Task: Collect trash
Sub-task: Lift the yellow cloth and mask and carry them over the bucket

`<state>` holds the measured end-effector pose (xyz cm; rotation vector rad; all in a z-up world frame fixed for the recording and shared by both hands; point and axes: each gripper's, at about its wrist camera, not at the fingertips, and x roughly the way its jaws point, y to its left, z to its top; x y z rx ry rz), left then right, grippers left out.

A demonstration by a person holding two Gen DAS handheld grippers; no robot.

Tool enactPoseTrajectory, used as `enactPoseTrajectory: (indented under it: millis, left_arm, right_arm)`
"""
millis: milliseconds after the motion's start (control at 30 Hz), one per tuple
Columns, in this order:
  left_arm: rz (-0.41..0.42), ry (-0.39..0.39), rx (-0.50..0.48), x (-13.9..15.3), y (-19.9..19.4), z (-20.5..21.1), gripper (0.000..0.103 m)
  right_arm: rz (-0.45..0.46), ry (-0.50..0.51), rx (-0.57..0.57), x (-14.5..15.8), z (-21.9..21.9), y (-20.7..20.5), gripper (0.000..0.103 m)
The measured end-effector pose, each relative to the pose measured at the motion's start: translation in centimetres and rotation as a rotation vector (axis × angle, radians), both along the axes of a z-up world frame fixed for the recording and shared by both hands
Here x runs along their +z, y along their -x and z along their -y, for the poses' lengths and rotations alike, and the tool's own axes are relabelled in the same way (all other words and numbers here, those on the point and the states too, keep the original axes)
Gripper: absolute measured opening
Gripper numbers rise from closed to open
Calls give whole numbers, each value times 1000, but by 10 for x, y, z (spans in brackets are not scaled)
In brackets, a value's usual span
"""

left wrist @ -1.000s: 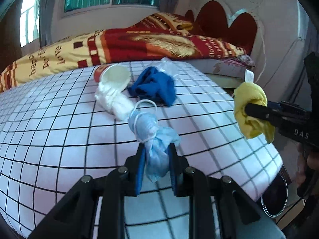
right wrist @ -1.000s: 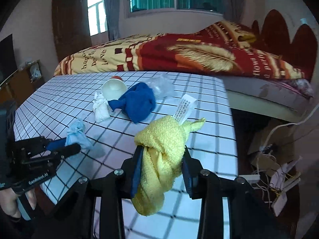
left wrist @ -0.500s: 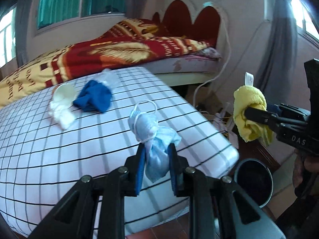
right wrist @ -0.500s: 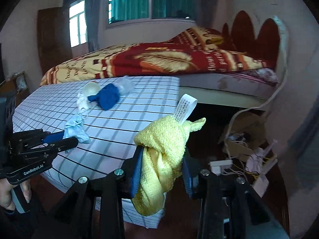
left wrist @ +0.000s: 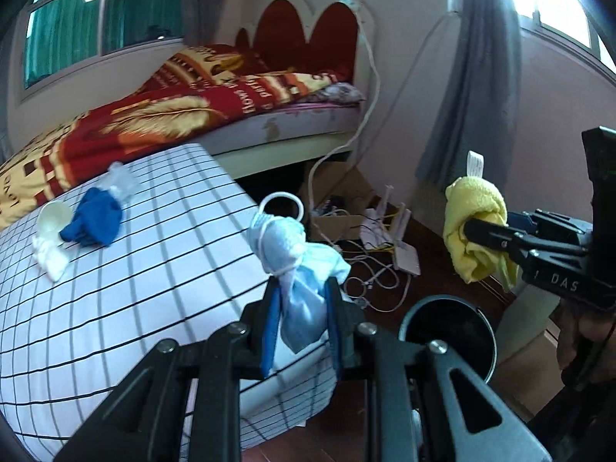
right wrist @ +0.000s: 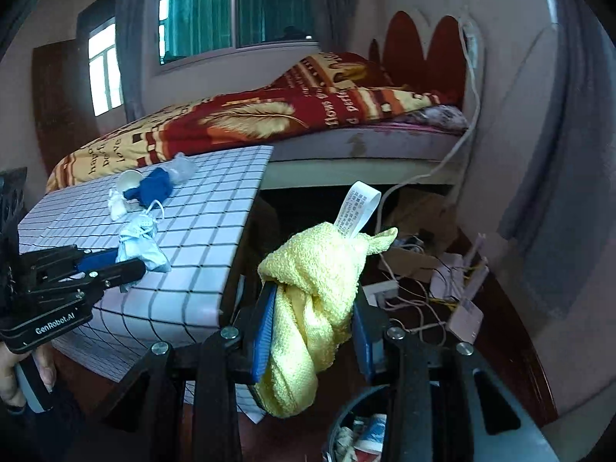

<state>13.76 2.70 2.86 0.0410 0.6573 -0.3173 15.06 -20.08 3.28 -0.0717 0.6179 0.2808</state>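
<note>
My left gripper [left wrist: 302, 300] is shut on a crumpled light-blue face mask [left wrist: 296, 254], held in the air past the corner of the checked table [left wrist: 134, 288]. At the right of that view my right gripper [left wrist: 481, 231] is shut on a yellow cloth [left wrist: 471, 215] above the floor. In the right wrist view the yellow cloth [right wrist: 315, 300], with its white label, hangs between the blue pads [right wrist: 263, 331] of my right gripper [right wrist: 313, 327]. A black trash bin [left wrist: 448, 331] stands on the floor below both grippers; its rim [right wrist: 346, 419] shows with scraps inside.
On the table lie a dark blue cloth [left wrist: 92, 217], a white cup [left wrist: 54, 215], white tissue [left wrist: 50, 260] and clear plastic [left wrist: 121, 179]. Behind is a bed with a red blanket [left wrist: 173, 115]. Cables and a power strip [left wrist: 385, 254] litter the floor by the wall.
Both grippers have swung right, off the table, with the mask and the yellow cloth still gripped. The bin has come into view under them.
</note>
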Motion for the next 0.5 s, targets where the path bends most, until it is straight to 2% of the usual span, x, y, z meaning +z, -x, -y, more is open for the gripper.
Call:
enactPoseTrajectory:
  millis: [500]
  left_arm:
    - [-23, -11, -167, -12, 2, 83, 24]
  right_arm:
    - [-42, -6, -138, -18, 78, 23, 39]
